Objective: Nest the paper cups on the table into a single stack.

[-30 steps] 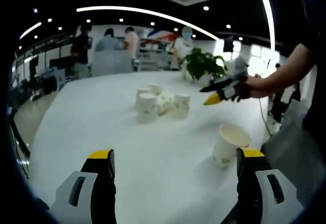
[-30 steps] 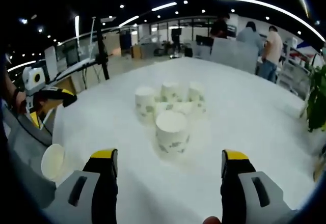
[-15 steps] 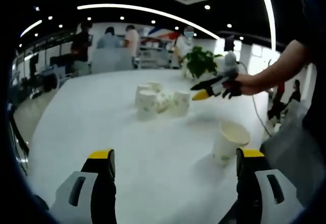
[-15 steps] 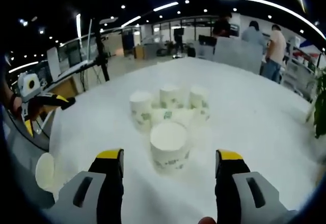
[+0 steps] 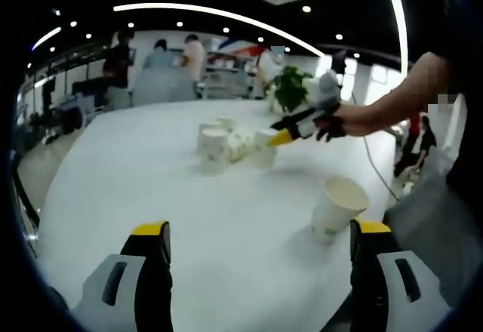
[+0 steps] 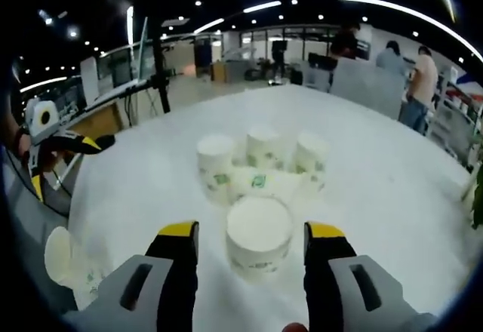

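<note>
Right tool (image 6: 250, 235) spread wide, yellow-tipped jaws either side of an upside-down paper cup (image 6: 259, 235) on the white tabletop (image 6: 377, 166); contact with the cup walls cannot be told, a gap shows on both sides. Just beyond it, a cluster of paper cups (image 6: 260, 164): three standing inverted, one lying on its side among them. Left tool (image 5: 256, 240) also wide apart, holding nothing, low over the tabletop. A lone upright cup (image 5: 337, 209) stands near its right jaw, well apart from the cluster. Potted plant (image 5: 289, 89) at the far edge.
</note>
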Action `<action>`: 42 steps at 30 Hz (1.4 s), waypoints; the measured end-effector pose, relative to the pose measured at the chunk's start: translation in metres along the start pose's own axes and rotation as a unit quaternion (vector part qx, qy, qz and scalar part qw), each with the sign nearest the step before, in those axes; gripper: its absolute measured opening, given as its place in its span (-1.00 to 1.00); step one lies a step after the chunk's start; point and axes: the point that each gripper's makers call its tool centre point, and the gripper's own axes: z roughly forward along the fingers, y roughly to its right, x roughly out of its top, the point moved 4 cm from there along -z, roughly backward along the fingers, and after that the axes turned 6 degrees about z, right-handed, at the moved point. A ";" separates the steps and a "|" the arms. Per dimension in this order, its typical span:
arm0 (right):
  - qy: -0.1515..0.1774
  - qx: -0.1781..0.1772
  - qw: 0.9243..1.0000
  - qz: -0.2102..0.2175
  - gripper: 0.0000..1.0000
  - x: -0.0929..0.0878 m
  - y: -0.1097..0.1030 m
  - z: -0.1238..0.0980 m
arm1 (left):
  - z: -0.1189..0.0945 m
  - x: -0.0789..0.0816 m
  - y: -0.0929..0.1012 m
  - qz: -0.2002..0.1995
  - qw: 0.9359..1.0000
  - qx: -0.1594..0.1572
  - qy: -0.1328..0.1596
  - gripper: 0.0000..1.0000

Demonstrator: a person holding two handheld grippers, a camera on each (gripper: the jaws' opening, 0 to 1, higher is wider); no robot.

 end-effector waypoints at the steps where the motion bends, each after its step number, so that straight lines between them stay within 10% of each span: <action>1: -0.006 -0.001 1.000 -0.004 0.00 -0.001 0.000 0.002 | 0.001 -0.001 0.001 0.001 1.000 -0.002 -0.001 0.94; 10: -0.032 0.002 0.999 -0.017 -0.30 -0.009 0.003 0.007 | 0.000 -0.001 0.000 -0.004 1.000 0.001 0.004 0.93; 42: -0.004 0.007 1.000 -0.011 -0.32 0.003 -0.017 -0.022 | -0.002 0.002 0.005 -0.008 1.000 -0.008 0.012 0.91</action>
